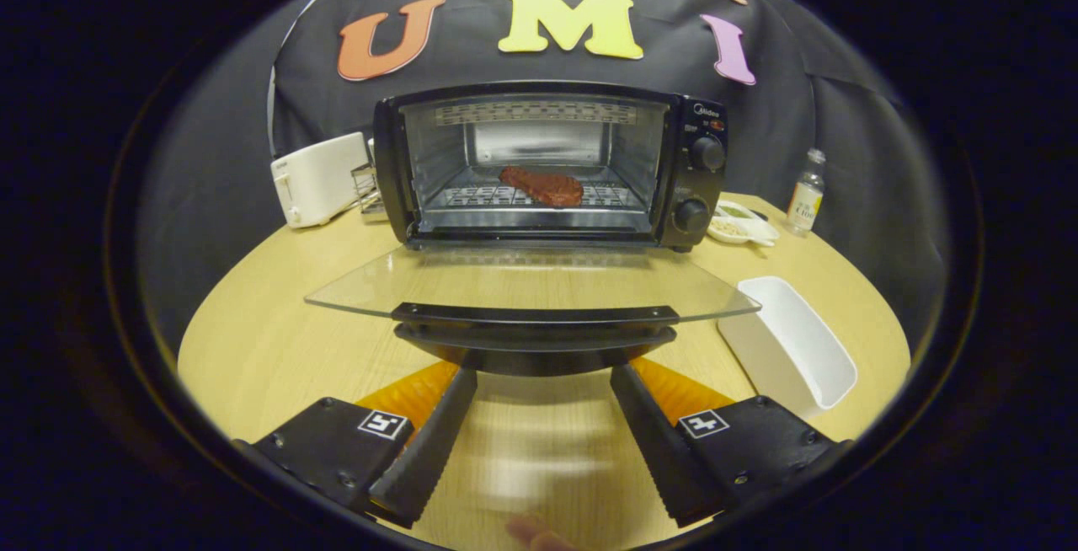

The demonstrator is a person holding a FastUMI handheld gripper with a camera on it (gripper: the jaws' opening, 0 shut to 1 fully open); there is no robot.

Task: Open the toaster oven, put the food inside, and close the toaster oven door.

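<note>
I judge the closing step is in hand: the reddish-brown slab of food [541, 185] already lies on the wire rack inside the black toaster oven [552, 165], and the oven's clear glass door [530, 286] hangs fully down, flat and level out over the round pale wooden table [253, 340]. My gripper [543, 374] sits just below and in front of the door's black bar handle [536, 330]; its fingers are spread wide apart and hold nothing, their tips reaching up toward the underside of the handle. I cannot tell whether they touch it. Next I would need to come up under the handle or door edge and swing the glass up until it meets the oven front, keeping the push centred so the door does not twist.

The handle hides the very tips of the fingers. The table patch between the fingers is smeared with blur, and something pale pinkish at the near edge, perhaps a fingertip, is cut off. To the right lie an empty white rectangular tray [796, 349], a small dish and a little glass bottle [807, 193]; a white toaster [318, 177] stands left of the oven
</note>
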